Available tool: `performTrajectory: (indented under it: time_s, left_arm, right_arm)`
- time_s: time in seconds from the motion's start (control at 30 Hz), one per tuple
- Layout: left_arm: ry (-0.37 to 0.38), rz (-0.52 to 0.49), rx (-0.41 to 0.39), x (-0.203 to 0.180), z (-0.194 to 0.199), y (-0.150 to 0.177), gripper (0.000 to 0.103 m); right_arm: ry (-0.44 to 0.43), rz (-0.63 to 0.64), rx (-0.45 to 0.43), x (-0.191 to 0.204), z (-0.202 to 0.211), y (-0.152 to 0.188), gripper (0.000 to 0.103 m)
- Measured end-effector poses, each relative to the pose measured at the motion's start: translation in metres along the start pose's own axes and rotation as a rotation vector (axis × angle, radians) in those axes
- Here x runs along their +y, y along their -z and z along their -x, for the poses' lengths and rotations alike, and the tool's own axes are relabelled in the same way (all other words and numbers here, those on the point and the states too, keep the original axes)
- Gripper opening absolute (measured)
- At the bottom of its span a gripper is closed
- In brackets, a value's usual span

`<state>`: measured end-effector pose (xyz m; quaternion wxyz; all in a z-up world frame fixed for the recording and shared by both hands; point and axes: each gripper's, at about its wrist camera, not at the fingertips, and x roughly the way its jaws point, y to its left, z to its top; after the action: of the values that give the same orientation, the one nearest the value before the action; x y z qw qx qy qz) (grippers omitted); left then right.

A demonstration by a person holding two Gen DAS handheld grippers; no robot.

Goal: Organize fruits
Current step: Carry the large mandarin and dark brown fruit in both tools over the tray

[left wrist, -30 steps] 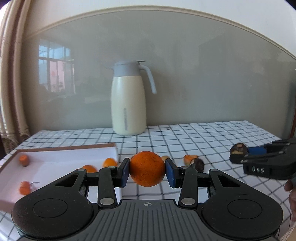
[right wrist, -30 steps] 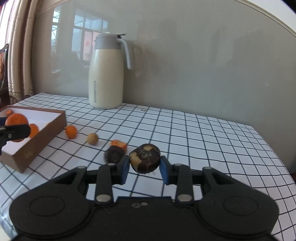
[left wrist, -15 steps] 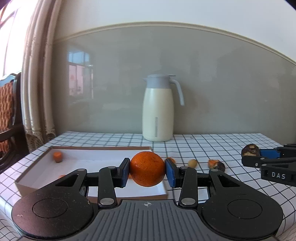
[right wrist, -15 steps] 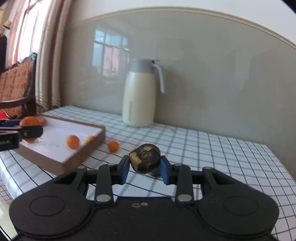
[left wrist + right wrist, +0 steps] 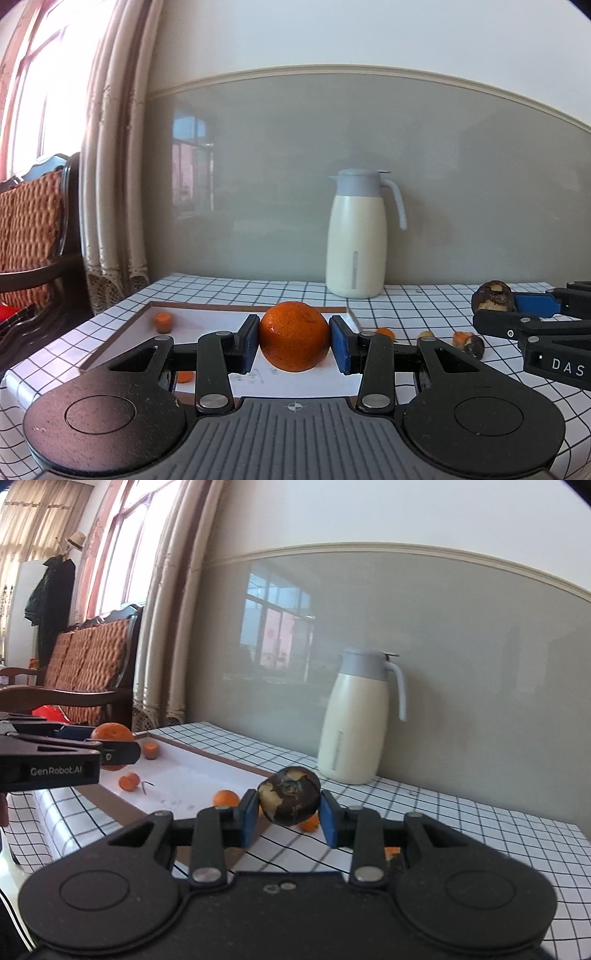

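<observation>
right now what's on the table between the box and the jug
In the right wrist view, only bare checked cloth lies between the box and the jug; the loose small fruits sit nearer the camera.

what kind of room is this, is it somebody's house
Most likely a living or dining room in a home: a checked tablecloth with a thermos jug, window curtains, and a cushioned wooden bench.

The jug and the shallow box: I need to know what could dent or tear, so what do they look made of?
The jug looks like cream enamelled or painted metal, possibly plastic, given its smooth sheen, with a matte grey lid and handle that seem plastic. The shallow box looks like cardboard: brown raw-edged walls, with a white papery lining inside.
</observation>
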<state>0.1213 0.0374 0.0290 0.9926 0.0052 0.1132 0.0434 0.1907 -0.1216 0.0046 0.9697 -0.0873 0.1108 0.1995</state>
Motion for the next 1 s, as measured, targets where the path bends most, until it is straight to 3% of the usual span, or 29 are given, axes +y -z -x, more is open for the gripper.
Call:
performTrajectory:
  time_s: [1.0]
  left_arm:
    - [-0.136,0.077,-0.002,0.075,-0.002,0.003,0.041]
  right_arm:
    - [-0.108,0.052,-0.019,0.062,-0.035,-0.017,0.027]
